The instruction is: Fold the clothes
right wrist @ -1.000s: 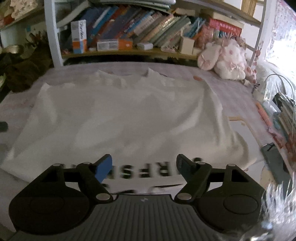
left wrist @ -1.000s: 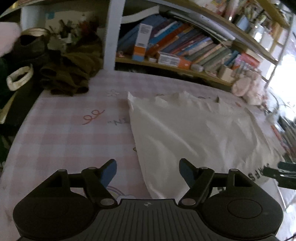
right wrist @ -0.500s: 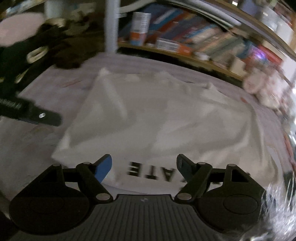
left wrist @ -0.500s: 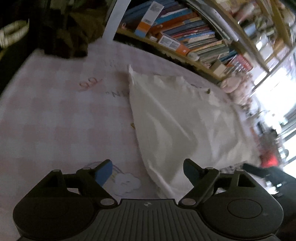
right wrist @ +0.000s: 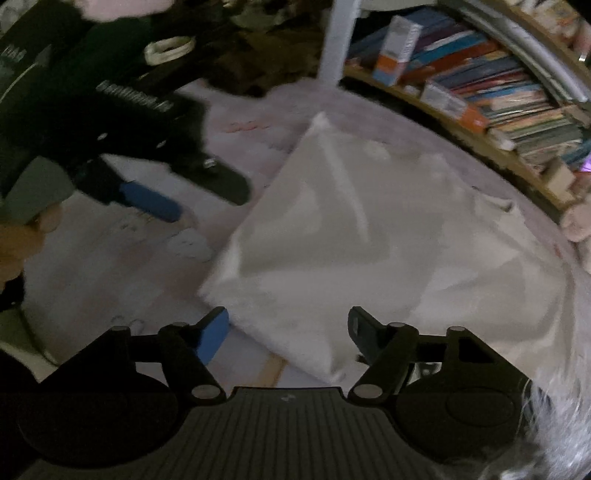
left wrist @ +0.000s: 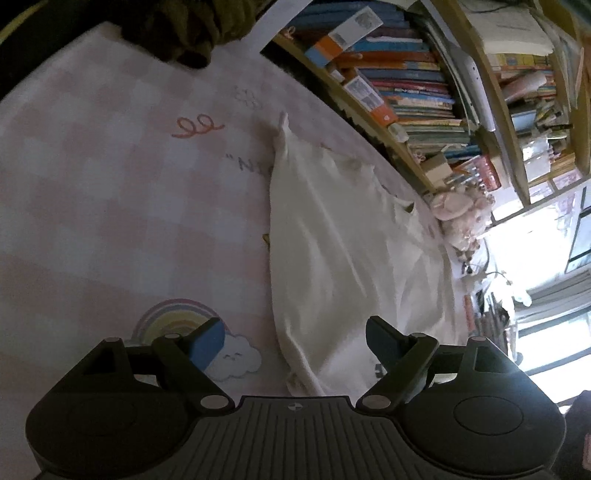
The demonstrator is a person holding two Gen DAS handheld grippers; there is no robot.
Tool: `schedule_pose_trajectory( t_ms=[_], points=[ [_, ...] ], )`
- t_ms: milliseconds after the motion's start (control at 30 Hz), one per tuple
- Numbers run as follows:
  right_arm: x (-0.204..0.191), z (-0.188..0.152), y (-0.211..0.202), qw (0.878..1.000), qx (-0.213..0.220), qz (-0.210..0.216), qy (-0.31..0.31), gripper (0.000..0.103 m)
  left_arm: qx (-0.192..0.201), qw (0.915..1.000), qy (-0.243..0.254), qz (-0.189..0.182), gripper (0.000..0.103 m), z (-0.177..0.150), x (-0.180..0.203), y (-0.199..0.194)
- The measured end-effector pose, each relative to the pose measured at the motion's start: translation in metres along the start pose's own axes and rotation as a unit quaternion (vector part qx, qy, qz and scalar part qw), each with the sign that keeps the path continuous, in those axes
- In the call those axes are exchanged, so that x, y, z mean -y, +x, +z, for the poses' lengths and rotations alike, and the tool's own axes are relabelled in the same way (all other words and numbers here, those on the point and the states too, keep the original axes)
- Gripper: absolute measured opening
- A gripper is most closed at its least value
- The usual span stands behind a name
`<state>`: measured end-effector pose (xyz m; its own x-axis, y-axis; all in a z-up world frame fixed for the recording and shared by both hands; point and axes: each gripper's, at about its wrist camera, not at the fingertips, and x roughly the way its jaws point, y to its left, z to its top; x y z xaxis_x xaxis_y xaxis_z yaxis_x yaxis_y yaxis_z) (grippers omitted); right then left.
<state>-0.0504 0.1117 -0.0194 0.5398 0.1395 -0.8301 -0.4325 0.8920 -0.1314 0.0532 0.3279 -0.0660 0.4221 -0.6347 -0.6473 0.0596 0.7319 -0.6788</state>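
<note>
A white garment [left wrist: 332,240] lies spread on a pink checked cloth [left wrist: 110,203]. In the left wrist view my left gripper [left wrist: 295,339] stands open just above the garment's near left corner, which shows between its fingers, untouched by the pads. In the right wrist view my right gripper [right wrist: 288,325] hovers over the same near corner of the white garment [right wrist: 369,240]. Its jaws are closing, the fabric edge lies between them, and the pads do not press on it. My left gripper [right wrist: 207,203] also shows in that view, off to the left above the cloth.
A bookshelf [left wrist: 406,92] packed with books runs along the far edge, with a white post [right wrist: 340,37]. A dark clothes pile [left wrist: 192,26] sits at the far left corner. A pink plush toy [left wrist: 458,214] lies at the far right. A rainbow print [left wrist: 177,317] marks the cloth.
Both grippers have rolled and tipped down. The right one slid left along the printed hem to the garment's left corner and its jaws narrowed. The left gripper opened a little wider.
</note>
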Motion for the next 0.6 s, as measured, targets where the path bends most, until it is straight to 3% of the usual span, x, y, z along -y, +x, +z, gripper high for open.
schedule_pose_trajectory(
  t_ms=[333, 400, 600],
  points=[
    [-0.019, 0.008, 0.023, 0.998, -0.016, 0.048, -0.020, 0.036, -0.045, 0.9975, -0.043, -0.032, 0.086, 0.002, -0.004, 0.018],
    [-0.022, 0.008, 0.026, 0.998, -0.016, 0.053, -0.024, 0.016, -0.047, 0.9968, -0.053, -0.037, 0.086, 0.003, -0.007, 0.018],
    [-0.003, 0.016, 0.007, 0.998, 0.019, 0.058, 0.030, 0.010, -0.058, 0.9922, -0.089, -0.065, 0.087, 0.003, -0.013, 0.022]
  ],
)
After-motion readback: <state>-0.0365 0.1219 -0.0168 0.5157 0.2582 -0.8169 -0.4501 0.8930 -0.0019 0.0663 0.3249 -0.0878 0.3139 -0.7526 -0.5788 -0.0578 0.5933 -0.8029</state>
